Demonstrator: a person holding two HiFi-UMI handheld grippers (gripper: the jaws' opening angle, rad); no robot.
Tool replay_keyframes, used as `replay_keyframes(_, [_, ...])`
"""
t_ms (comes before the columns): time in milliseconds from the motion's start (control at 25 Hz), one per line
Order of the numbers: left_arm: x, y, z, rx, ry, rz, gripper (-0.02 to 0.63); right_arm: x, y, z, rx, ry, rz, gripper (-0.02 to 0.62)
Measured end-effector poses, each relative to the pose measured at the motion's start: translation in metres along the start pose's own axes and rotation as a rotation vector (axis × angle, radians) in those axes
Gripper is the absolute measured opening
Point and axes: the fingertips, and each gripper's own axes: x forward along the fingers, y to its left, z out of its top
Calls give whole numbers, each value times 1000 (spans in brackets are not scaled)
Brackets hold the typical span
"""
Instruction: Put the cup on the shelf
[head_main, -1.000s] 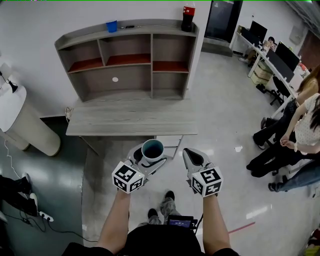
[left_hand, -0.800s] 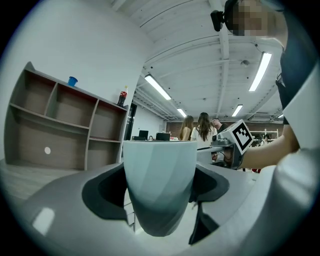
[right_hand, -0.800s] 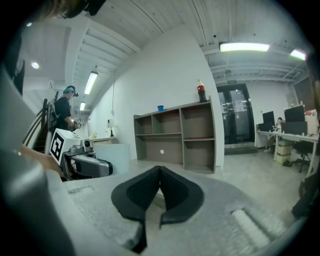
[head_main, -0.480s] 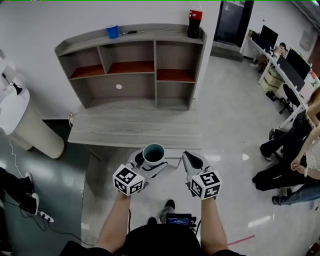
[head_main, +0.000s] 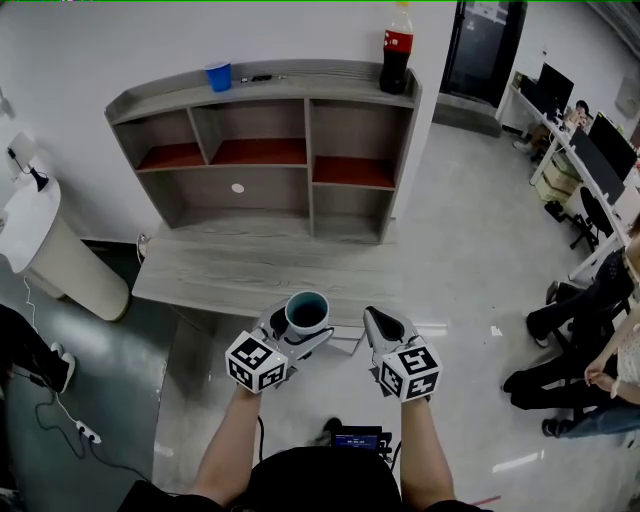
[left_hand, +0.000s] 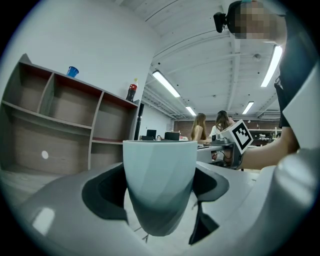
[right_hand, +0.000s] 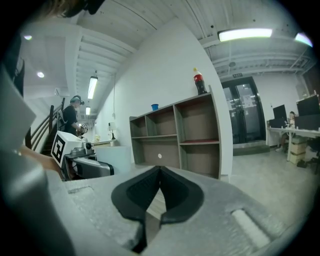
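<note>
**Faceted cup clamped in the left hand-held gripper, short of the worktop**

We see 1 cup in play. It is pale blue-grey, with a round rim, a dark teal inside and faceted walls that taper toward a narrow base. It stands upright between the jaws of the left hand-held gripper, whose dark, scooped pads press on its sides. In the left gripper view the cup fills the gap from pad to pad, so this hand-held gripper is grasping it.

The right hand-held gripper sits just beside the left one. Its 2 dark pads meet at the tips with nothing between them — clenched and empty, as the right gripper view shows. Each hand-held gripper has 1 cube with black-and-white square markers, 2 in all.

The cup is held over the pale glossy floor, just in front of the near edge of the worktop, a flat slab of grey wood grain. At the back of that slab stands the shelf, made of the same grey board, well apart from the cup. Its 3 upper compartments have red-brown floors, and 2 more lie below.

On the shelf's top board stand 1 small blue cup and 1 dark soda bottle with a red label.
</note>
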Motion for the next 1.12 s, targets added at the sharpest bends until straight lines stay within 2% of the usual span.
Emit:
replay_keyframes(640, [52,23,-7,-11,35,23,383,37,-43,0,-7,23,64,3])
replay_keyframes(1120, [95,71,-12,-18,46,-35,383,78,-80,-5,-9,60,17,3])
